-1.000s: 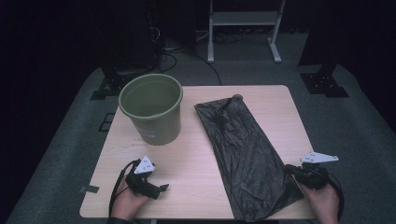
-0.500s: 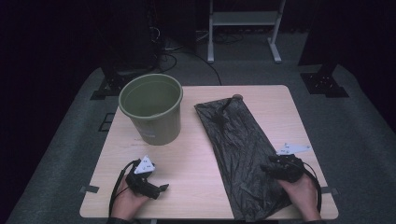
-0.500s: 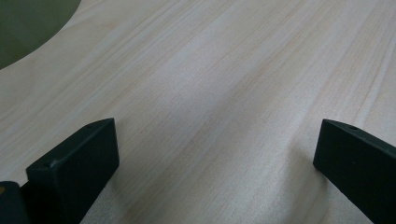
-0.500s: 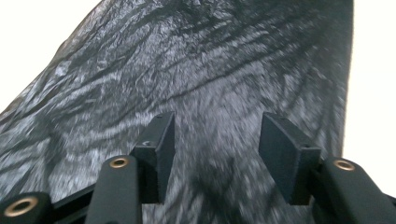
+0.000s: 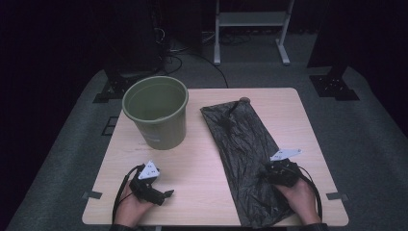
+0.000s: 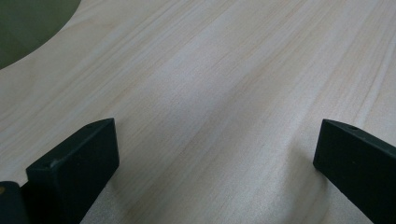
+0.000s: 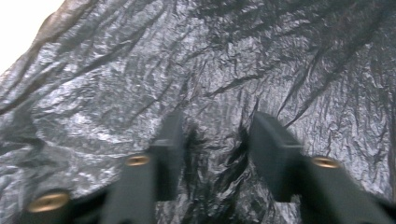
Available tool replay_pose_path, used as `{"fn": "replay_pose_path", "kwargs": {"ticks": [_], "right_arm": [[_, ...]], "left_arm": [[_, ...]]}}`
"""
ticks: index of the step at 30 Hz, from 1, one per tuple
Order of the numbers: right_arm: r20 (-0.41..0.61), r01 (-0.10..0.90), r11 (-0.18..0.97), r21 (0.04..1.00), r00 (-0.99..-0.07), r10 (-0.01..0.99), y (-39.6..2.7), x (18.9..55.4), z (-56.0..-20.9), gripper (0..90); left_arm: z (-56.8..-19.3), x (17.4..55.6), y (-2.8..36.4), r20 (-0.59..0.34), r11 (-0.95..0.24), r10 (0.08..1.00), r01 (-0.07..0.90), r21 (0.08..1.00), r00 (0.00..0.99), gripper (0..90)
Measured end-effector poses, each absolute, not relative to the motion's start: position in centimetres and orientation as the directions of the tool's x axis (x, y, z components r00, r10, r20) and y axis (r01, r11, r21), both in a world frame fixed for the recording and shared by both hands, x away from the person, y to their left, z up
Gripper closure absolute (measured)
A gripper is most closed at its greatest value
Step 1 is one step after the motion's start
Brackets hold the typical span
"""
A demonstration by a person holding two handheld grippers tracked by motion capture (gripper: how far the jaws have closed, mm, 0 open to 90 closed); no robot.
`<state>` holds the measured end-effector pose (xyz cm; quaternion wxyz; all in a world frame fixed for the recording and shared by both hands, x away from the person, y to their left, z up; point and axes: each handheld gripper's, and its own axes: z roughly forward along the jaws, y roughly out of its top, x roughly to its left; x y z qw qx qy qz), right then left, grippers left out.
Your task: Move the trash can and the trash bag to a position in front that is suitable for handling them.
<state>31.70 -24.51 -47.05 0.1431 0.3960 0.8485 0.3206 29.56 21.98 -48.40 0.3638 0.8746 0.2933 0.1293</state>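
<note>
A crumpled black plastic bag [image 5: 243,144] lies flat along the right half of the wooden table [image 5: 202,163]. My right gripper [image 5: 267,174] rests on its near part. In the right gripper view the right gripper [image 7: 217,154] has its jaws partly apart and pressed down into the bag [image 7: 140,79]. They have just been closing, with wrinkled film bunched between them and no firm pinch visible. An olive green bucket [image 5: 155,111] stands upright at the back left. My left gripper [image 5: 161,194] lies near the front left, open wide over bare wood [image 6: 215,158].
The bucket's edge [image 6: 28,28] shows at the top left of the left gripper view. Bare wood lies between the bucket and the bag. Beyond the table are grey floor mats, dark stands and a white metal frame [image 5: 250,29].
My right hand has moved left from the table's right edge onto the bag. The left hand and gripper have kept still.
</note>
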Motion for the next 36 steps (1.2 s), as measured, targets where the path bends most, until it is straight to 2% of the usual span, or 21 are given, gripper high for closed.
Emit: {"fn": "replay_pose_path", "kwargs": {"ticks": [1,3,6,12,23,25,27,28,29,33,34,35,36], "right_arm": [[0.013,0.574,0.487,0.658,-0.656,0.755,-24.4,31.5,-47.0,76.4],[0.024,0.570,0.489,0.660,-0.667,0.745,-24.5,31.5,-47.0,88.0],[0.039,0.569,0.483,0.666,-0.673,0.739,-24.6,31.5,-47.1,90.0],[-0.005,0.561,0.492,0.666,-0.656,0.755,-25.3,31.0,-47.1,90.0],[-0.025,0.585,0.476,0.656,-0.614,0.789,-29.9,28.3,-47.0,90.0],[-0.016,0.582,0.464,0.667,-0.612,0.790,-31.1,27.5,-47.0,83.6],[0.008,0.574,0.444,0.688,-0.618,0.786,-31.4,27.4,-46.7,70.8],[0.008,0.574,0.444,0.688,-0.618,0.786,-31.4,27.4,-46.7,70.8],[0.033,0.566,0.407,0.717,-0.611,0.791,-31.2,27.7,-46.2,55.4],[0.026,0.543,0.391,0.743,-0.608,0.794,-30.1,28.8,-46.0,32.6],[0.026,0.543,0.391,0.743,-0.608,0.794,-30.1,28.8,-46.0,32.6],[-0.008,0.532,0.395,0.749,-0.589,0.808,-29.7,29.2,-46.1,25.9],[-0.011,0.531,0.395,0.750,-0.586,0.810,-29.2,29.9,-46.3,25.9]], "left_arm": [[-48.4,29.6,22.0,0.013,-0.563,0.607,0.419,0.712,0.795,0.0],[-48.4,29.6,22.0,0.013,-0.563,0.607,0.419,0.712,0.795,0.0],[-48.4,29.6,22.0,0.013,-0.563,0.607,0.419,0.712,0.795,0.0],[-48.4,29.6,22.0,0.013,-0.563,0.607,0.419,0.712,0.795,0.0],[-48.4,29.6,22.0,0.012,-0.562,0.607,0.420,0.712,0.794,0.0],[-48.4,29.6,22.0,0.013,-0.563,0.607,0.419,0.712,0.795,0.0],[-48.4,29.6,22.0,0.013,-0.563,0.607,0.419,0.712,0.795,0.0],[-48.4,29.6,22.0,0.013,-0.564,0.607,0.419,0.712,0.795,0.0],[-48.4,29.6,22.0,0.012,-0.563,0.607,0.419,0.712,0.794,0.0],[-48.4,29.6,22.0,0.013,-0.563,0.607,0.419,0.712,0.795,0.0],[-48.4,29.6,22.0,0.013,-0.563,0.607,0.419,0.712,0.795,0.0],[-48.4,29.6,22.0,0.012,-0.563,0.607,0.419,0.712,0.795,0.0],[-48.4,29.6,22.0,0.013,-0.564,0.607,0.419,0.712,0.795,0.0]]}}
